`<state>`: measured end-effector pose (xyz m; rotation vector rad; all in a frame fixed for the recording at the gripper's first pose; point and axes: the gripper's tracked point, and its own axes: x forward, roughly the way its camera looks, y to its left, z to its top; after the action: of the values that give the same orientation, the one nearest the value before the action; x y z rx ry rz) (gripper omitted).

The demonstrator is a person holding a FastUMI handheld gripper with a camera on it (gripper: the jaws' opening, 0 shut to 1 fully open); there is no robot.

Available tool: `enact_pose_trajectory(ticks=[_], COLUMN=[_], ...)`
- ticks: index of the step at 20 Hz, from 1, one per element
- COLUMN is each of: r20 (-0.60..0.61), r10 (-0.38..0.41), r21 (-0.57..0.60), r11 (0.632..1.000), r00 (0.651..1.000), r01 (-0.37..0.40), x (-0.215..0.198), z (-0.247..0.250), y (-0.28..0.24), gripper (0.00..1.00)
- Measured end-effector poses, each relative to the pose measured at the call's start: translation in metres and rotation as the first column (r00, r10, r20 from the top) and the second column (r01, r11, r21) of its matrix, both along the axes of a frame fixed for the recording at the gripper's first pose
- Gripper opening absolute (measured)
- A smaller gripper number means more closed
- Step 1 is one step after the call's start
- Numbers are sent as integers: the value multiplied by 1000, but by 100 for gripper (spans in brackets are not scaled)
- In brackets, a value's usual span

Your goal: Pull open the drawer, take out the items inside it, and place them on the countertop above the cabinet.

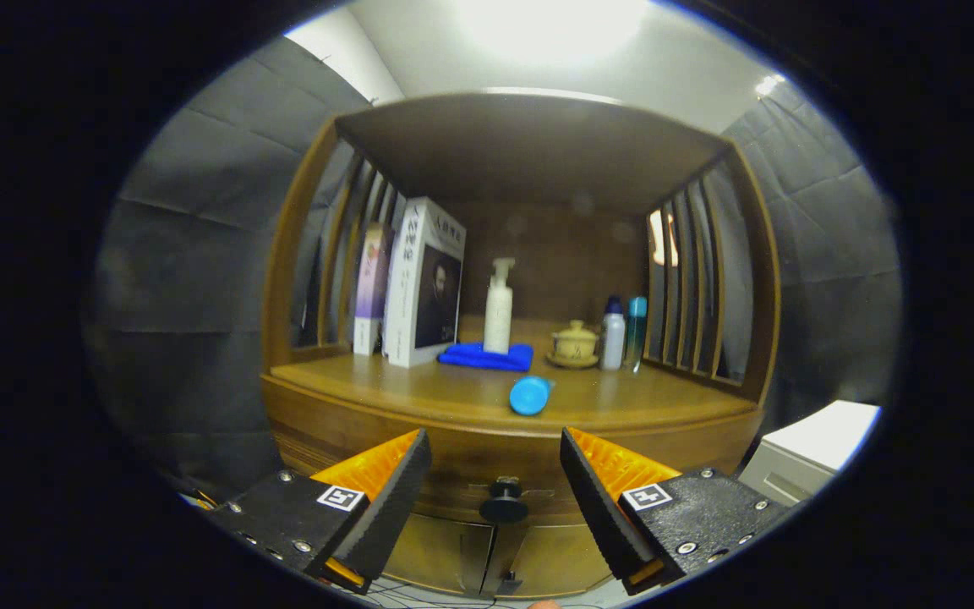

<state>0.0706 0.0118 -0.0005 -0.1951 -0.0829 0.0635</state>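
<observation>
Black-padded gripper (495, 499) spread wide, holding nothing, drawer knob (503, 505) seemingly just ahead between its fingers.

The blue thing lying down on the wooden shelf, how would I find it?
Look at the wooden cabinet and its countertop. Near the front edge, in front of the folded blue cloth, lies a blue bottle, just beyond the open gripper. It is the only bottle lying on its side; the others stand upright.
</observation>
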Motion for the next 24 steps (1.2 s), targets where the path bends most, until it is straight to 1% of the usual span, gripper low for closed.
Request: enact_pose_trajectory(ticks=[2, 4, 8, 11, 16, 20, 24], r20=[34, 44, 32, 42, 52, 33, 10], r10=[18, 33, 28, 29, 36, 40, 44], r21=[6, 18, 47, 51, 49, 72, 63], r11=[1000, 999, 998, 998, 998, 996, 997], r00=[999, 999, 999, 999, 998, 999, 999], r01=[-18, -33, -30, -31, -38, -42, -44], x=[-26, -47, -78, -96, -106, -106, -106], z=[24, 37, 47, 46, 46, 40, 32], y=[0, -3, -12, -16, -17, -15, -13], gripper=[95, 95, 95, 95, 95, 95, 95])
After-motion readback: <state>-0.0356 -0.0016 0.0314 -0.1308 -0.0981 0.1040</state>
